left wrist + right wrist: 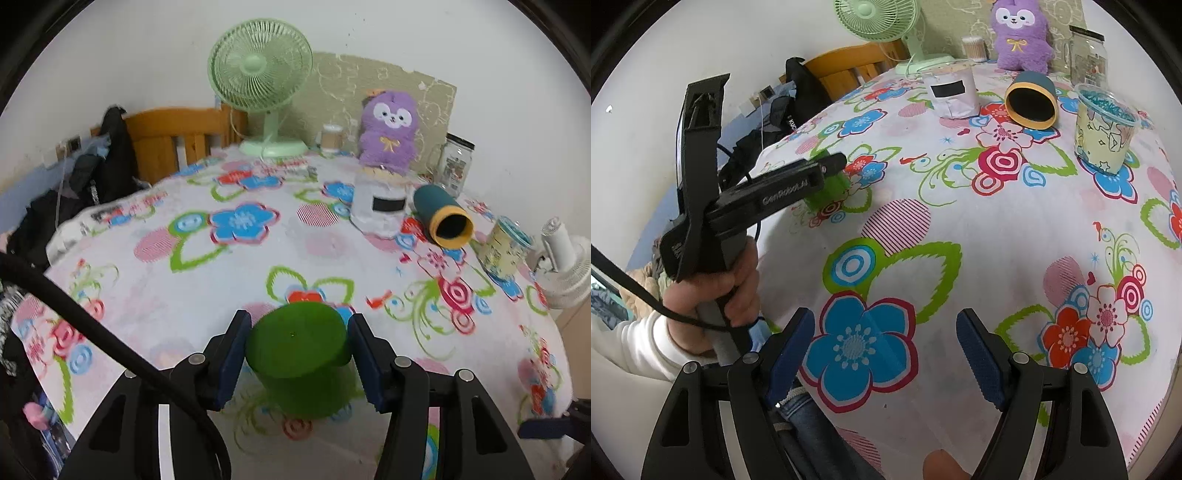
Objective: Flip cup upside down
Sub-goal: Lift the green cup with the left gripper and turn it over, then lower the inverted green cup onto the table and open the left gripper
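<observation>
A green cup (299,354) stands upside down on the flowered tablecloth (207,295), its closed flat base facing up. My left gripper (299,317) is shut on it, with a blue pad pressed against each side of the cup's upper part. From the right wrist view, the same cup (827,188) shows as a green patch behind the left gripper's fingers (831,164), and a hand (738,291) holds that tool's handle. My right gripper (885,314) hangs open over a blue flower print near the table's front edge, with nothing between its fingers.
At the back stand a green desk fan (260,85), a purple plush toy (388,133), a glass jar (456,162) and a white cup with a black label (380,203). A teal cup (443,218) lies on its side; a patterned cup (506,247) and a white fan (565,266) sit at the right.
</observation>
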`<state>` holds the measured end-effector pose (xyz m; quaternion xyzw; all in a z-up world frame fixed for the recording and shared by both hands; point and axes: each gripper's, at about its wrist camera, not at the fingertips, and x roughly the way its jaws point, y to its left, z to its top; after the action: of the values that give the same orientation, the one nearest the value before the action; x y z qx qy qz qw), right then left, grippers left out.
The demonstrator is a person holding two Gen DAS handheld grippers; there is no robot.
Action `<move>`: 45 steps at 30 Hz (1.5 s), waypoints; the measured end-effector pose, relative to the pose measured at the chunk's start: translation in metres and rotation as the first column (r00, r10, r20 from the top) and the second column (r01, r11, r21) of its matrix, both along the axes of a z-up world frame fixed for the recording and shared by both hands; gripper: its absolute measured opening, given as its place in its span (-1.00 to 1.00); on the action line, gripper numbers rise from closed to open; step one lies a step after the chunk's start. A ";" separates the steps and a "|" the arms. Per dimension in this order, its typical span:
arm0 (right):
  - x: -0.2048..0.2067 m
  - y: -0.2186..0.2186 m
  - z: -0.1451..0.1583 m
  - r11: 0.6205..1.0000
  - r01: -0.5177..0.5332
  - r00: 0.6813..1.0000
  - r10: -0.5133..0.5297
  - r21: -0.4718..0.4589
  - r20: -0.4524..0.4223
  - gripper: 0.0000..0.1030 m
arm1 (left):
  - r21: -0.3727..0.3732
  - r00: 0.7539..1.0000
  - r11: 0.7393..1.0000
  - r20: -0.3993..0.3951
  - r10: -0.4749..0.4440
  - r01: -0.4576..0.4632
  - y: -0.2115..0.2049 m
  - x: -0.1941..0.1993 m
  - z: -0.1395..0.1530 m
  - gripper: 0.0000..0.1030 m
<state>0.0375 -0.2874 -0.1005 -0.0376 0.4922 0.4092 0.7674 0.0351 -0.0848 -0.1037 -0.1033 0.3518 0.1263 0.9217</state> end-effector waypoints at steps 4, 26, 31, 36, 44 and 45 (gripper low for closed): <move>-0.004 -0.001 0.001 1.000 -0.001 1.000 0.001 0.005 0.003 0.58 | -0.028 1.000 1.000 -0.022 -0.009 0.008 -0.002 -0.006 -0.002 0.05; -0.018 0.008 0.026 0.999 -0.025 0.994 0.022 0.032 0.107 0.58 | -0.110 1.000 0.994 0.003 -0.010 0.010 0.021 -0.026 0.029 0.58; -0.018 0.014 0.033 0.998 -0.035 0.991 0.029 0.043 0.127 0.58 | -0.103 1.000 0.995 0.027 -0.013 0.015 0.028 -0.027 0.042 0.65; -0.016 0.021 0.039 0.998 -0.037 0.990 0.029 0.055 0.138 0.58 | -0.090 0.999 0.995 0.030 -0.034 0.037 0.031 -0.027 0.051 0.80; -0.012 0.032 0.052 0.997 -0.012 0.985 -0.002 0.079 0.170 0.72 | -0.031 0.995 0.995 0.030 -0.093 0.094 0.025 -0.021 0.065 0.92; -0.012 0.033 0.054 0.997 -0.007 0.984 -0.007 0.082 0.175 0.77 | -0.023 0.994 0.995 0.030 -0.101 0.101 0.024 -0.021 0.068 0.93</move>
<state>0.0256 -0.2541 -0.0464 -0.0418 0.4054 0.4242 0.8087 0.0141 -0.0605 -0.0359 -0.0984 0.3448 0.0737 0.9306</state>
